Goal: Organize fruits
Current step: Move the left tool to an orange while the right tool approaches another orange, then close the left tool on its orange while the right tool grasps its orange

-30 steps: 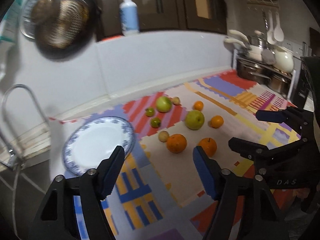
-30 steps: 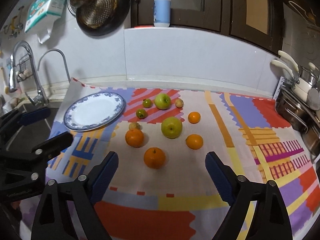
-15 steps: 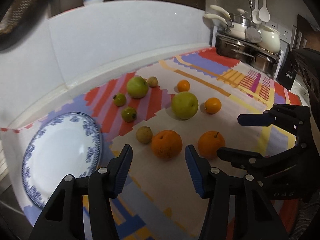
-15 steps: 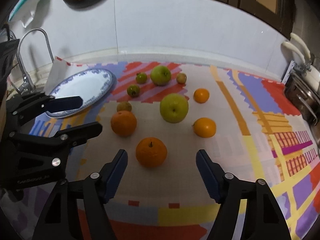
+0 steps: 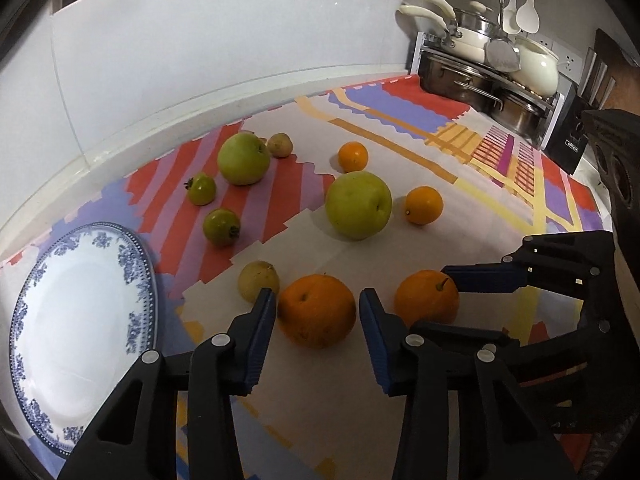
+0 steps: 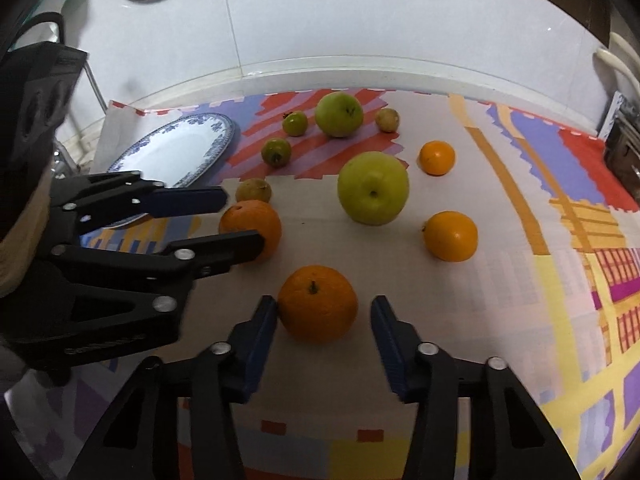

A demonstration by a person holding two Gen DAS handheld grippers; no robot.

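Bright cloth point(image 5: 400, 248) covered the surface. Both grippers' jaws stood wide, holding nothing: left gripper point(image 5: 318, 306) around one orange point(image 5: 316, 310), right gripper point(image 6: 324, 312) around another orange point(image 6: 317, 304).

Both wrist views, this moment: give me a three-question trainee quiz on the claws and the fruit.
1. True or false: the left claw is shut on an orange.
2. How many oranges lie on the mat?
3. Which fruit sits between the fingers of the right claw? A) big green apple B) stemmed orange C) small green fruit

Key:
1. False: it is open, straddling the other large orange.
2. Four.
3. B. The plate holds no fruit yet.
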